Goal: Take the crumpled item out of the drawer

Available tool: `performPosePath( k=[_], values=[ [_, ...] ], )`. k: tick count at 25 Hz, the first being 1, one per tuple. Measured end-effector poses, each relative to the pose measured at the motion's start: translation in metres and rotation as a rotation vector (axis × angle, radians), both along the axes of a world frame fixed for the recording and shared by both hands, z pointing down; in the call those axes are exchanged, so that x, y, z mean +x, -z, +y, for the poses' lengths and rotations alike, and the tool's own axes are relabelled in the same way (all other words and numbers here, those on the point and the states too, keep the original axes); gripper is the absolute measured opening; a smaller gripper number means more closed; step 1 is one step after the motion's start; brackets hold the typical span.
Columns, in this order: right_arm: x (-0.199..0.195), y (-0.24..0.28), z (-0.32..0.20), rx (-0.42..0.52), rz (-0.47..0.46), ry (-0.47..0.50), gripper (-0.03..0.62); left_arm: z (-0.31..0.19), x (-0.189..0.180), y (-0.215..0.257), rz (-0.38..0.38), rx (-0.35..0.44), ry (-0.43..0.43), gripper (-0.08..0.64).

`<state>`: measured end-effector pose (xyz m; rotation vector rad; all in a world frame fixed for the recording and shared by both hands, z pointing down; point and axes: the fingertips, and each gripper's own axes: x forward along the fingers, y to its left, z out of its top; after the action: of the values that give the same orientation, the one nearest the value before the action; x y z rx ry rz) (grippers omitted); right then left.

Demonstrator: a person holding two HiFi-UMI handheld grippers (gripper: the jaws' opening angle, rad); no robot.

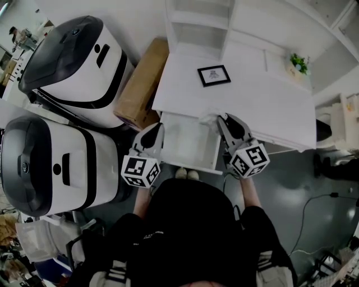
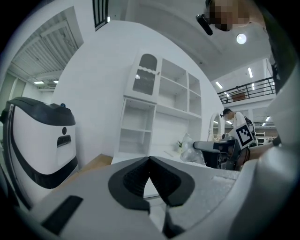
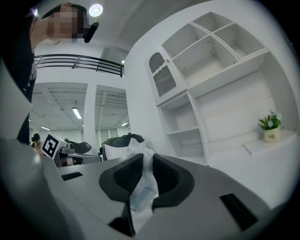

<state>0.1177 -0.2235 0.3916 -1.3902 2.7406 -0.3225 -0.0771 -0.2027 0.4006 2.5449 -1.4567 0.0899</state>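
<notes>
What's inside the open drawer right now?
The drawer shows a bare white floor. The crumpled item is pinched in the right gripper near its far right corner. The left gripper and right gripper cover its side edges.

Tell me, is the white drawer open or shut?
Open: the drawer stands pulled out from the white desk, and its inside shows from above.

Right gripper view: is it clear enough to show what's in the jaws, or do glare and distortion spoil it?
Right gripper view: sharp up close, crumpled plastic plainly clamped in the right gripper; fisheye bends the shelves; ceiling lamp glares only at top. Head view: dim, the plastic barely stands out against the white desk.
</notes>
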Motion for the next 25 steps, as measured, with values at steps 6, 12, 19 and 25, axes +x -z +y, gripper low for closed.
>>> performPosePath(
  k=[6,12,19,25],
  values=[
    [0.009,0.015,0.0,0.045,0.006,-0.025,0.054,-0.001,-0.009,0.011,-0.012,0.039,0.03,-0.002],
    [0.014,0.019,-0.001,0.069,0.006,-0.044,0.051,-0.003,-0.01,0.019,-0.012,0.066,0.039,-0.002],
    [0.015,0.022,-0.001,0.077,0.012,-0.046,0.051,-0.002,-0.009,0.023,-0.018,0.075,0.037,-0.002],
    [0.015,0.022,-0.001,0.08,0.017,-0.048,0.051,-0.002,-0.01,0.022,-0.015,0.078,0.037,-0.002]
  ],
)
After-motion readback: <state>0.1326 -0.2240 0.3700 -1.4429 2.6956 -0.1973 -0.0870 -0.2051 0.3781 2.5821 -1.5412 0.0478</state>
